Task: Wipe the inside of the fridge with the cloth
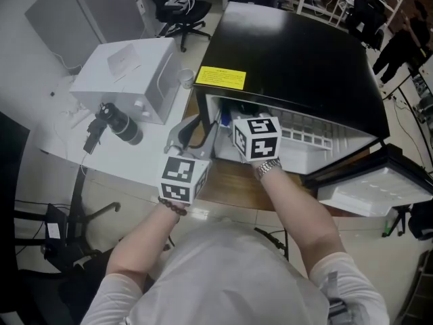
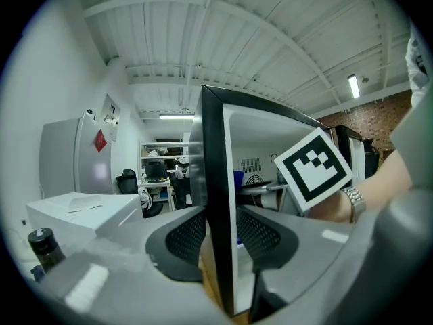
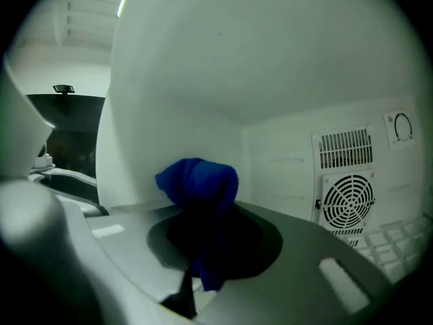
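Desk [image 1: 128, 156] at far left carries a white box [image 1: 122, 66]. I read the left hand-held gripper [image 2: 218, 229] as clamped on the front edge of the left side wall [image 2: 215, 168] of the fridge [image 1: 291, 53], one pad on each face. The right hand-held gripper [image 3: 203, 230] is inside the fridge, jaws closed on the blue cloth [image 3: 197, 181], whose bunched end protrudes just beside the white inner wall. A fan grille [image 3: 346, 202] sits on the back wall at right.

Lab/office w/ swivel chair [image 1: 169, 9], cluttered shelves [image 2: 162, 171], ceiling strip light [image 2: 353, 85].
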